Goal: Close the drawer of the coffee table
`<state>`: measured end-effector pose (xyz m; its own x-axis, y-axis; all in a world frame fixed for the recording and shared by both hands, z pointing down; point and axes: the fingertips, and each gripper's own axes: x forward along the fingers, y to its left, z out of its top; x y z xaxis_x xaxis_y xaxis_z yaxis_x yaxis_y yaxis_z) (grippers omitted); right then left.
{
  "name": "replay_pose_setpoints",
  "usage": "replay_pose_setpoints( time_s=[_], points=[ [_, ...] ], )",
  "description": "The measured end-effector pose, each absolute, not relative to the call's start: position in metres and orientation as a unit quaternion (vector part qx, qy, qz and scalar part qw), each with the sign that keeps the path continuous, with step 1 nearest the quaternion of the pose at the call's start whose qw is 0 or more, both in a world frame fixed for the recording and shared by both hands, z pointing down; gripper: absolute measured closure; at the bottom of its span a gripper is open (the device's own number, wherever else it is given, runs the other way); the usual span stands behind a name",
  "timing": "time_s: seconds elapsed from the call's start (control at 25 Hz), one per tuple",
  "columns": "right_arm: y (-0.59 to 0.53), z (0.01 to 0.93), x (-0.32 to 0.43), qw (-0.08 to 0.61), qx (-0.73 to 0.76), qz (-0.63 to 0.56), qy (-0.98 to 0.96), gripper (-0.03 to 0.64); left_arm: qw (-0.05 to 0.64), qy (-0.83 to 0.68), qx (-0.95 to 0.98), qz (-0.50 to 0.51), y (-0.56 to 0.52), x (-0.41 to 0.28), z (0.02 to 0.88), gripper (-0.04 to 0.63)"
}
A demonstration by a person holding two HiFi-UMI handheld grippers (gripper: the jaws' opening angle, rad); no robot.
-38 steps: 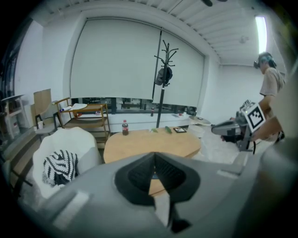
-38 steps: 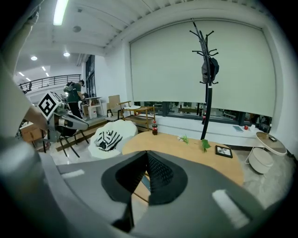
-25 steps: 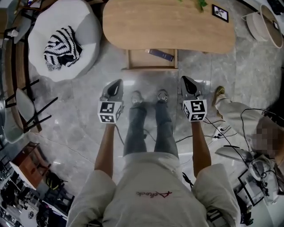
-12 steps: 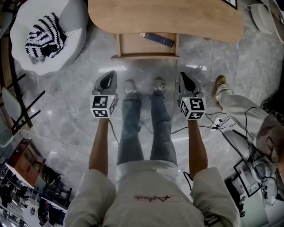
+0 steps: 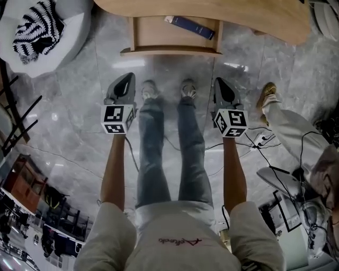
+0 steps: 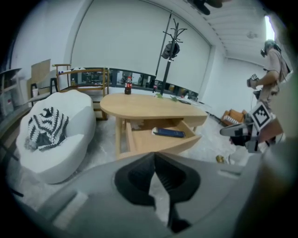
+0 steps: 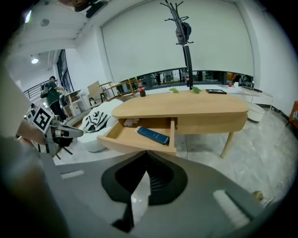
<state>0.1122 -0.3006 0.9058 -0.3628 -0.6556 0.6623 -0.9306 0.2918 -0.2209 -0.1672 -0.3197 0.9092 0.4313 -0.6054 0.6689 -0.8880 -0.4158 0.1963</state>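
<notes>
Drawer point(image 5: 169, 51) stands pulled out from the coffee table point(image 5: 254, 18) at the top centre of the head view, a dark blue book point(image 5: 189, 26) lying inside; left gripper point(image 5: 126, 80) and right gripper point(image 5: 220, 83) hang mid-frame, apart from its front edge; both have jaws pressed together, nothing between them.

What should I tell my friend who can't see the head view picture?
Seen from above, the drawer of a wooden coffee table is pulled open, with a dark blue book lying inside. A person stands facing it and holds the left gripper and the right gripper over the grey floor. Both are shut, empty and short of the drawer.
</notes>
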Motion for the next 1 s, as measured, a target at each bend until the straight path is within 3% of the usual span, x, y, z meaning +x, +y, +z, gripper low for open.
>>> replay_pose_setpoints(
  time_s=[0.68, 0.84, 0.88, 1.0],
  points=[
    [-0.303, 1.028, 0.093, 0.237, 0.476, 0.318, -0.785, 0.612, 0.279, -0.459, 0.805, 0.251, -0.332, -0.137, 1.026, 0.595],
    [-0.32, 1.043, 0.087, 0.224, 0.474, 0.323, -0.788, 0.599, 0.291, -0.453, 0.807, 0.242, -0.342, -0.128, 1.044, 0.494],
    [-0.325, 1.046, 0.085, 0.218, 0.472, 0.326, -0.789, 0.54, 0.291, -0.453, 0.808, 0.241, -0.344, -0.127, 1.047, 0.482],
    [-0.338, 1.051, 0.079, 0.208, 0.474, 0.329, -0.79, 0.499, 0.291, -0.457, 0.808, 0.232, -0.351, -0.126, 1.05, 0.445]
  ],
)
